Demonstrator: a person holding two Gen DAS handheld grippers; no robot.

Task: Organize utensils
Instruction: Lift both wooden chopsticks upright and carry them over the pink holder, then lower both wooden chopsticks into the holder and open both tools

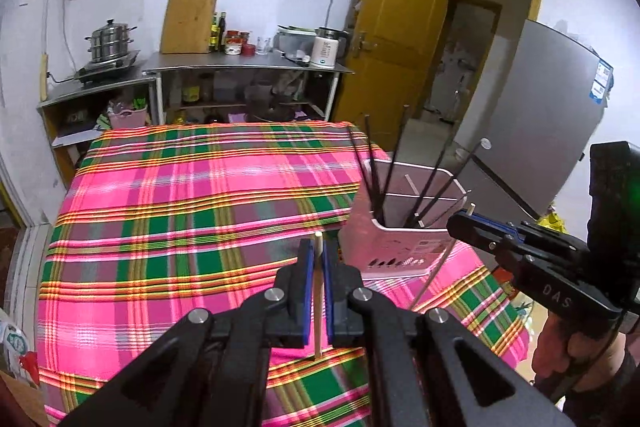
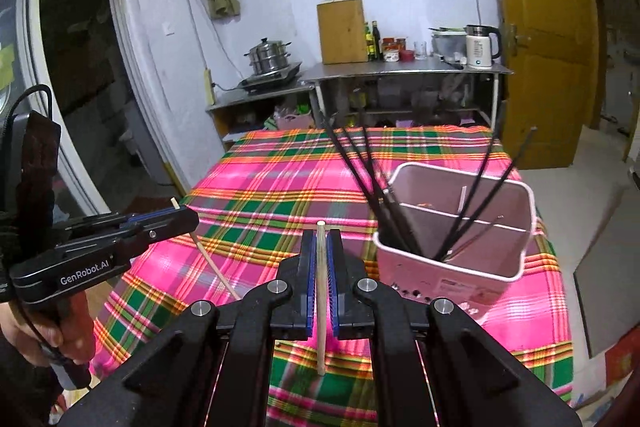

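the left gripper [image 1: 316, 259] and right gripper [image 2: 320, 251] are each clenching a pale chopstick [image 1: 318, 301] [image 2: 321, 301], carrying them. next, judging, lowering tips into the pink holder [image 2: 452, 259] ahead-right of them.

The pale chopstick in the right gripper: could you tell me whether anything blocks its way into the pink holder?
Nothing stands between the pale chopstick and the pink holder, only bare tablecloth. Black chopsticks already lean in the holder's nearer compartment.
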